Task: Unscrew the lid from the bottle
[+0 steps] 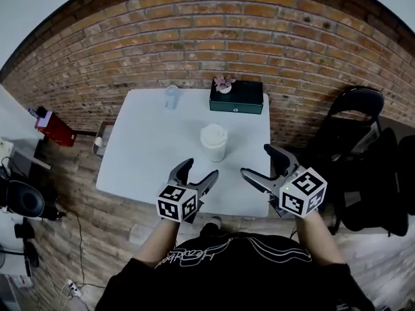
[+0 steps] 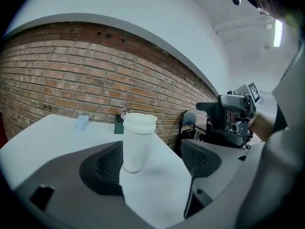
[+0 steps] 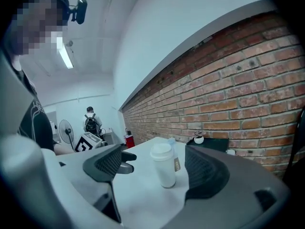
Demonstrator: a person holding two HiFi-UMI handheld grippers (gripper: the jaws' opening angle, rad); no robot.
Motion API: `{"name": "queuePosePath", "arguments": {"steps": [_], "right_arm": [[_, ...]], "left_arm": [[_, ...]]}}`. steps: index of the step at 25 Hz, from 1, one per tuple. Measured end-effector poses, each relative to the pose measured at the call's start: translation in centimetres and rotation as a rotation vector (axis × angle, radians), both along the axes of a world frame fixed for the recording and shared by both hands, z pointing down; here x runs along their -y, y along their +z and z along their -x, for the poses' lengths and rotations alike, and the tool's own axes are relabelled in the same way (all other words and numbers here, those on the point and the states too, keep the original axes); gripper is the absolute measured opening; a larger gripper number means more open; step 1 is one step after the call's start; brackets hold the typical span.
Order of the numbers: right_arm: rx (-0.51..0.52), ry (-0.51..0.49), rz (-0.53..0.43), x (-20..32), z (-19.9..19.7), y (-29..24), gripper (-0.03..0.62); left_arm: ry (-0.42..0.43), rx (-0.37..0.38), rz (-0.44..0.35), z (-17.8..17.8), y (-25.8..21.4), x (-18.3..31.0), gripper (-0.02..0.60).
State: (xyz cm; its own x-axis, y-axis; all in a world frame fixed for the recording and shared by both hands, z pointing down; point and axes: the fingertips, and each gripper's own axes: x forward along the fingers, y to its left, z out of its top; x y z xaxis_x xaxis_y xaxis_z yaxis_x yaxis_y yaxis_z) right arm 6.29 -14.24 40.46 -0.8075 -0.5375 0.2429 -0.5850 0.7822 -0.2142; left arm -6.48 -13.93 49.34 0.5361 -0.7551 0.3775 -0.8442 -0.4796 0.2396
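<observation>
A white bottle (image 1: 213,145) with a white screw lid (image 1: 213,133) stands upright in the middle of the white table (image 1: 142,148). Both grippers hover over the table's near edge, apart from the bottle. My left gripper (image 1: 201,170) is open, near left of the bottle. My right gripper (image 1: 257,161) is open, near right of it. In the left gripper view the bottle (image 2: 135,147) stands ahead between the spread jaws, touching neither, with its lid (image 2: 139,122) on top. The right gripper view shows the bottle (image 3: 165,171) and lid (image 3: 161,151) ahead of its wide jaws, untouched.
A clear plastic cup (image 1: 171,97) stands at the table's far edge by the brick wall. A dark green box (image 1: 237,98) with a small plant pot (image 1: 224,84) sits at the far right. A black chair (image 1: 353,118) stands right of the table, a red bin (image 1: 56,129) on the left.
</observation>
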Motion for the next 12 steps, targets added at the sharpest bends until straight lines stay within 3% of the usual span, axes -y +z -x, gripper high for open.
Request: {"name": "queuePosePath", "arguments": {"steps": [8, 12], "right_arm": [[-0.024, 0.110, 0.033, 2.6, 2.2, 1.4, 0.399], [-0.039, 0.158, 0.056, 3.3, 2.8, 3.0, 0.405]], "left_arm": [[0.179, 0.088, -0.008, -0.5, 4.1, 5.7, 0.388], [0.273, 0.091, -0.037, -1.1, 5.8, 7.3, 0.396]]}}
